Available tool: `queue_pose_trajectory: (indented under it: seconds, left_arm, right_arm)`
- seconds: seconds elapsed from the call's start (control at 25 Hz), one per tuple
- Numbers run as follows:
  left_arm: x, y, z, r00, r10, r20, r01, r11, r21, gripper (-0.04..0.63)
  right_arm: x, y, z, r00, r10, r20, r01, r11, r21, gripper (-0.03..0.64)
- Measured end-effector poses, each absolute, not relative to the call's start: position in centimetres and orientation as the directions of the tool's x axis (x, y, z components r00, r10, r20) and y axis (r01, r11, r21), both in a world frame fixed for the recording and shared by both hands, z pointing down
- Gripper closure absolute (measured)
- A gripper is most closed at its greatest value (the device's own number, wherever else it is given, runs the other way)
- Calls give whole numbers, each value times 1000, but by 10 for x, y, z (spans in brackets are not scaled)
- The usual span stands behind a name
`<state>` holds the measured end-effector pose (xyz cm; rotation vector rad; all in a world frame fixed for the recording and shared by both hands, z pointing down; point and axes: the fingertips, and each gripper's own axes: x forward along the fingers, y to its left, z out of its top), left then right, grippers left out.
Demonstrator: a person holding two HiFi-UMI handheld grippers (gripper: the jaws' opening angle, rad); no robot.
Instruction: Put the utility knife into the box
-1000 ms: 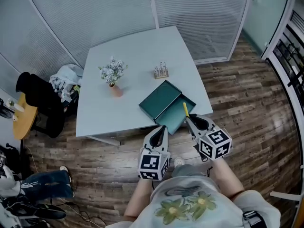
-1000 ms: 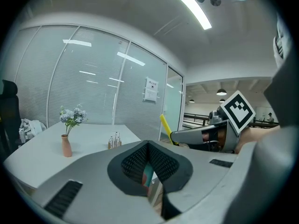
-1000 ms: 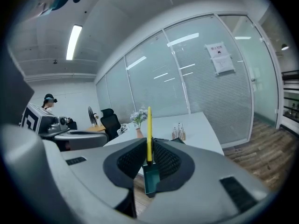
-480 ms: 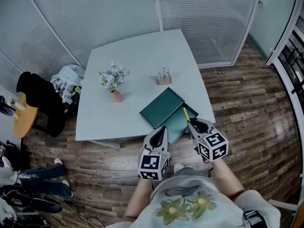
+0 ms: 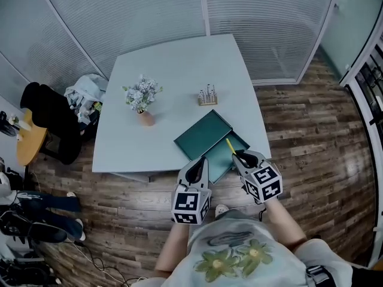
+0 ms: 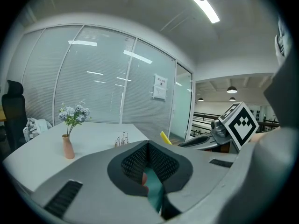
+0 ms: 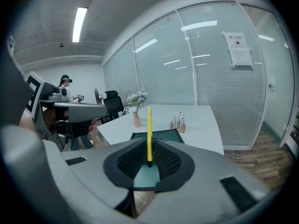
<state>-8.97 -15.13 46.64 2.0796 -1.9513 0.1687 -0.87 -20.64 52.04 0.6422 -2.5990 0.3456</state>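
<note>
A dark green box [image 5: 222,155] lies open at the white table's [image 5: 167,70] near edge, its lid [image 5: 202,133] resting beside it at the back left. My right gripper [image 5: 238,156] is shut on a slim yellow utility knife [image 5: 230,146], which sticks forward over the box's near right corner. In the right gripper view the utility knife [image 7: 149,129] stands upright between the jaws of the right gripper [image 7: 148,160], with the box [image 7: 156,135] beyond. My left gripper [image 5: 200,162] hovers shut at the box's near edge, holding nothing; the left gripper [image 6: 149,171] shows only a teal sliver between its pads.
A pink vase of flowers [image 5: 142,98] and a small wooden rack [image 5: 207,94] stand behind the box on the table. A black chair with clothes [image 5: 52,122] and a round wooden side table [image 5: 27,143] sit at the left. Glass partitions close off the far side.
My right gripper has carried the knife a little left and forward, toward the box's near corner. The left gripper has barely moved. A person's legs at the lower left have shifted.
</note>
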Motion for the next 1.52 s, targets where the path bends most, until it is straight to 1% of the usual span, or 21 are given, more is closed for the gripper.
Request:
queue_pose_trajectory:
  seconds: [0.4,0.88,1.12,1.52]
  left_arm:
    - [-97,-161,474,71,-951,300,-993,-38,115,594]
    - [-112,-200,489,185,-914,361,-982,-155,112,594]
    - [-120,-212,499,231,-894,384,-972,-197,127,594]
    - [-135,-226,507,288,-872,395,-957,-252,143,594]
  right_arm:
    - [-18,-215,537,-778,-366,510,-477,873,-102,565]
    - [-28,-230,572,-716,-357,600,-504,859,-88,565]
    - [-32,-233,583,-677,-363,640,-507,860,-49,565]
    - [-39,-238,604,-611,-385,691,-532,847,2,563]
